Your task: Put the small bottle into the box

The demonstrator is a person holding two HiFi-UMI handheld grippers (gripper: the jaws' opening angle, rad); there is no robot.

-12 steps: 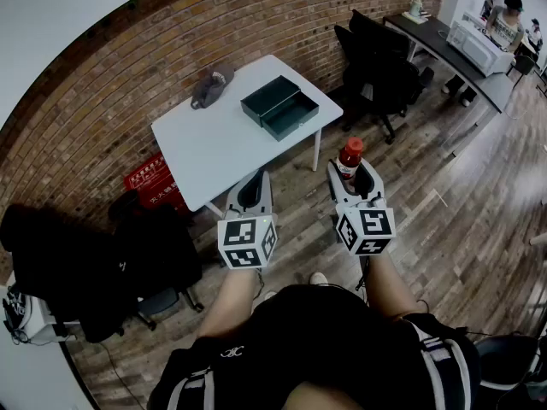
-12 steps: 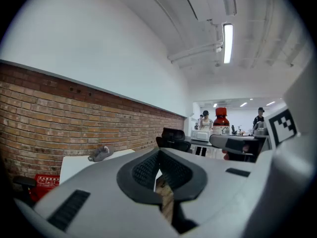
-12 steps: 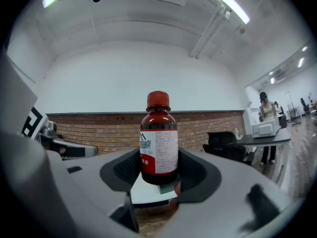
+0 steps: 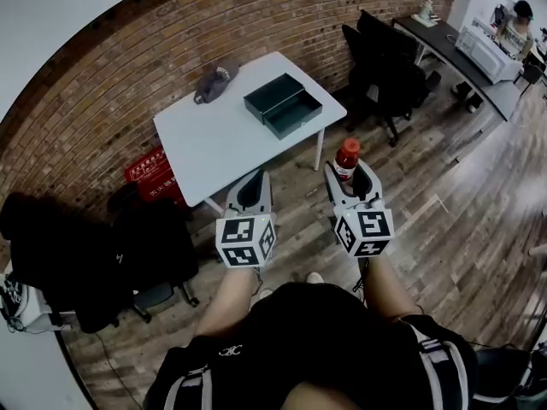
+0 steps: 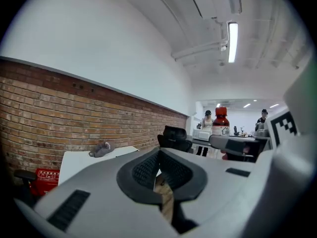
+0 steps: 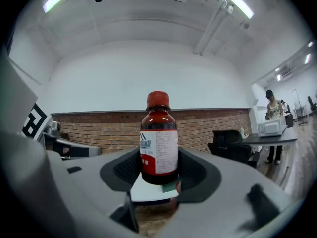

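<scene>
A small brown bottle with a red cap and a white label stands upright between the jaws of my right gripper, whose pads press on its sides; in the head view the bottle sits at the tip of that gripper, held over the wooden floor in front of the white table. The dark green box lies open on the table's right part, well beyond both grippers. My left gripper is shut with nothing in it, its jaws closed together.
A grey cap lies at the table's far edge. A black office chair stands right of the table, a red crate under its left side, a black chair with bags at left. A person stands at a desk at far right.
The view has shifted slightly; both grippers and the bottle have crept a little toward the table. The grip on the bottle is unchanged.
</scene>
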